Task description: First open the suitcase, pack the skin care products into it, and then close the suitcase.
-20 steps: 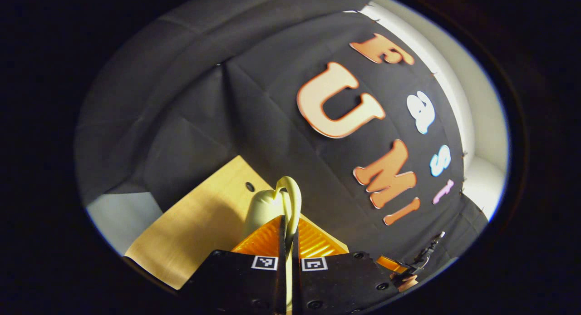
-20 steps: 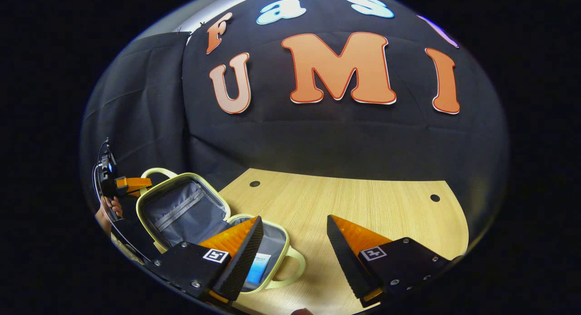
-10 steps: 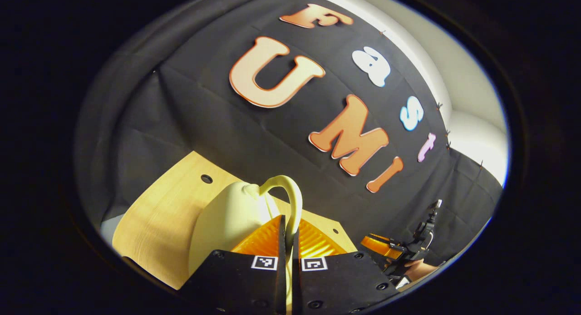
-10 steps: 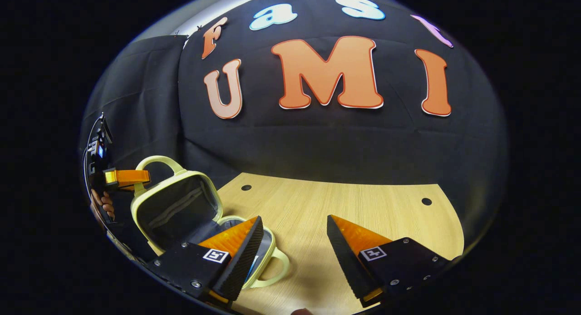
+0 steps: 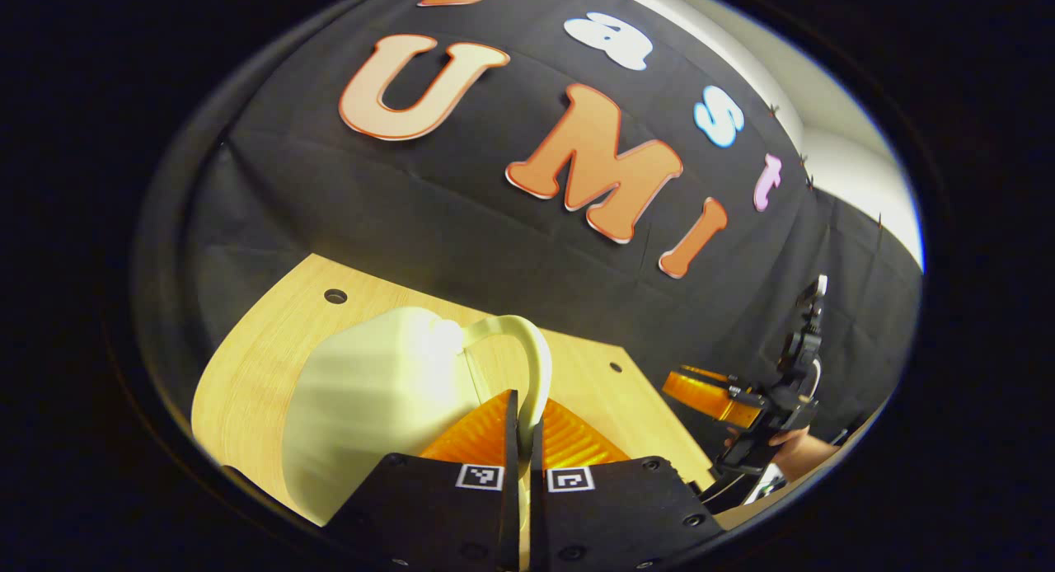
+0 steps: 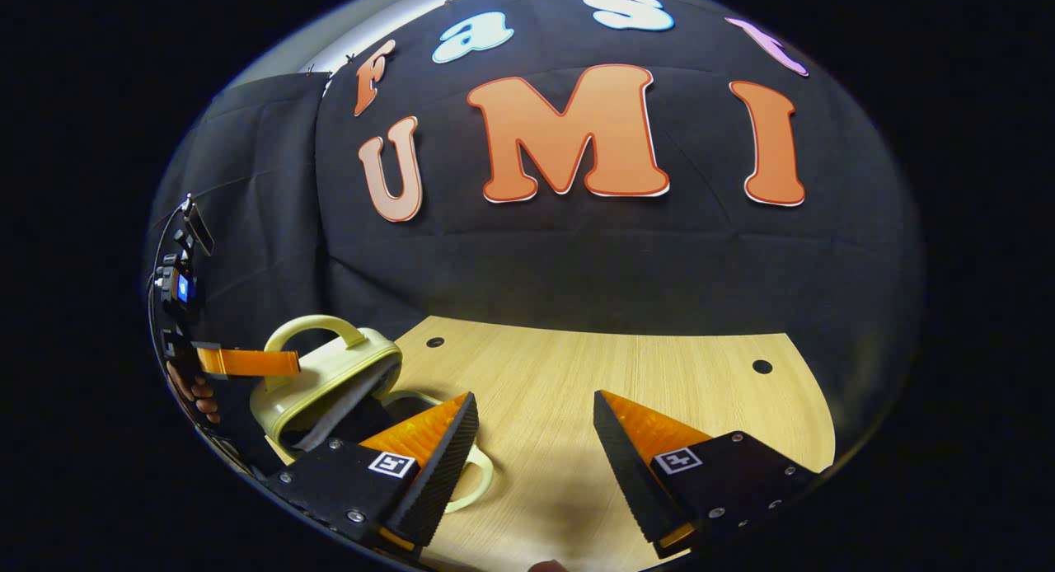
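Observation:
A pale yellow suitcase (image 6: 330,386) lies at the table's left in the right gripper view, its lid tilted low over the base with a narrow gap left. My left gripper (image 5: 521,403) is shut on the lid's handle (image 5: 532,362); the lid's outer shell (image 5: 371,391) spreads to the left of the fingers. That same left gripper (image 6: 247,362) shows from the side, at the lid handle (image 6: 313,329). My right gripper (image 6: 536,461) is open above the table, with nothing between its fingers. The base's handle (image 6: 480,473) sticks out behind its left finger. The skin care product is hidden inside.
The wooden table (image 6: 593,374) stretches right of the suitcase, with small round holes (image 6: 762,366) near its back edge. In the left gripper view the right gripper (image 5: 713,391) and the hand holding it (image 5: 795,452) are off to the right.
The left gripper has swung the lid down by its handle from wide open to nearly over the base. The blue product inside went out of sight. The right gripper stayed open.

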Demonstrator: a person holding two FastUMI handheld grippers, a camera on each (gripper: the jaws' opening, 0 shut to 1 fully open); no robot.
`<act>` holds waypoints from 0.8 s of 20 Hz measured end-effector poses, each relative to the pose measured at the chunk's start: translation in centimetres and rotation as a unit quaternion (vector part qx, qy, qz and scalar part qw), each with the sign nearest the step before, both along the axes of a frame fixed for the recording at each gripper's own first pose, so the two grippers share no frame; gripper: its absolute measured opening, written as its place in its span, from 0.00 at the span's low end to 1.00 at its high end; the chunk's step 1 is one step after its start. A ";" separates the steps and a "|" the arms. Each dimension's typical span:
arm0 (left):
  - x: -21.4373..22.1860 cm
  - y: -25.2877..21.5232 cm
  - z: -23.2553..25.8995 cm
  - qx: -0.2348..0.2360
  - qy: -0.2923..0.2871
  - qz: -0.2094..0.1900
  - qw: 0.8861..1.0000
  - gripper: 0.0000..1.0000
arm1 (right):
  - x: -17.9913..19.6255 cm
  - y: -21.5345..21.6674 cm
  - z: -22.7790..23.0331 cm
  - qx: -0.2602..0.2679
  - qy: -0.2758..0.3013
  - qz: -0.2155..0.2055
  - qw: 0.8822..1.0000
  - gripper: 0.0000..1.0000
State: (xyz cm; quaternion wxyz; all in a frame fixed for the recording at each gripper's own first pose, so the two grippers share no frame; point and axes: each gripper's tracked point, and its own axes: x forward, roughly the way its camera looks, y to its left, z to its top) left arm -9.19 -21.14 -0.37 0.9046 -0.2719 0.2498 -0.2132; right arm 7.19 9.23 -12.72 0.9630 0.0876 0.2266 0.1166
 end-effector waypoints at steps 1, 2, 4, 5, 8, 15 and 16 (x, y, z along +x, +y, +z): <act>-0.1 -1.1 -0.2 0.019 0.002 -0.009 1.000 0.05 | -0.1 -0.4 -0.2 0.004 0.002 -0.001 1.000 0.90; -0.2 -2.3 -0.7 0.036 0.007 -0.021 0.999 0.05 | -0.2 -1.1 -0.3 0.006 0.003 -0.004 1.000 0.90; -0.2 -4.7 -2.1 0.073 0.016 -0.041 0.996 0.05 | -0.6 -2.1 -0.8 0.009 0.007 -0.008 1.000 0.90; -0.3 -5.8 -2.7 0.091 0.022 -0.049 0.994 0.05 | -0.9 -2.0 -0.6 0.010 0.008 -0.009 1.000 0.90; -0.6 -8.7 -5.6 0.149 0.036 -0.075 0.985 0.05 | -1.6 -3.6 -1.2 0.012 0.014 -0.016 1.000 0.90; -0.8 -12.5 -11.9 0.316 0.042 -0.121 0.940 0.10 | -3.0 -6.7 -2.3 0.023 0.027 -0.031 0.999 0.90; -1.1 -12.8 -12.7 0.341 0.041 -0.127 0.931 0.10 | -3.1 -7.0 -2.4 0.023 0.029 -0.032 0.999 0.90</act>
